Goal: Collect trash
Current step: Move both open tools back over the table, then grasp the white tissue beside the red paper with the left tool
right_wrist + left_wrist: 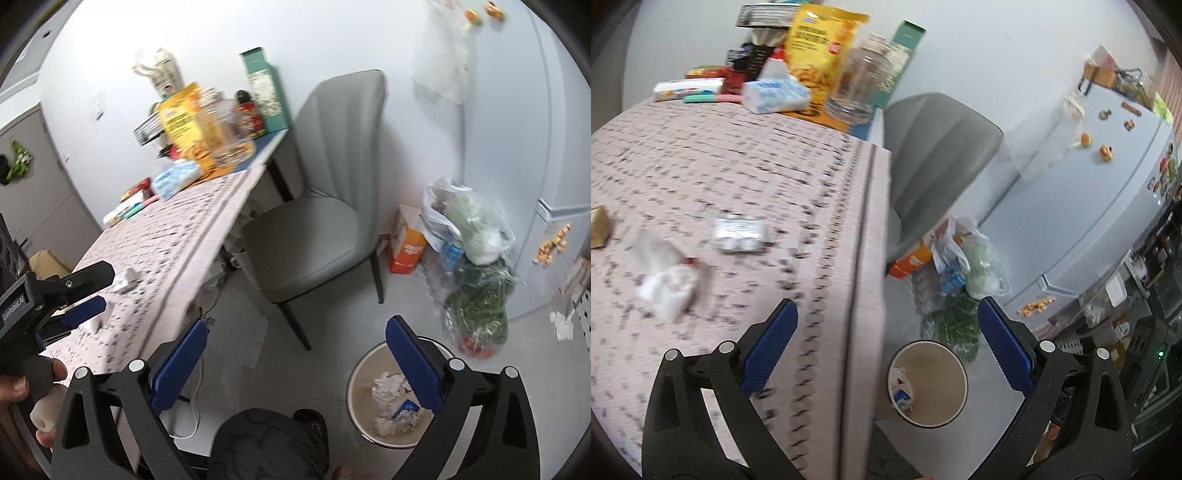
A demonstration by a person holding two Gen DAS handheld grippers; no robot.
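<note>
Trash already lies in the bin (388, 402) on the floor, near right; we hold both tongs, left (886, 354) and right (295, 365), wide open and empty. Crumpled tissue (668, 280) and a wrapper (740, 234) still wait on the surface (738, 166).

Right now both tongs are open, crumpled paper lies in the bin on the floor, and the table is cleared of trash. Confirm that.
Not quite: the table is not cleared. The left wrist view shows a crumpled white wrapper and a small packet on it. The left tongs and right tongs are open, and crumpled paper lies in the bin.
</note>
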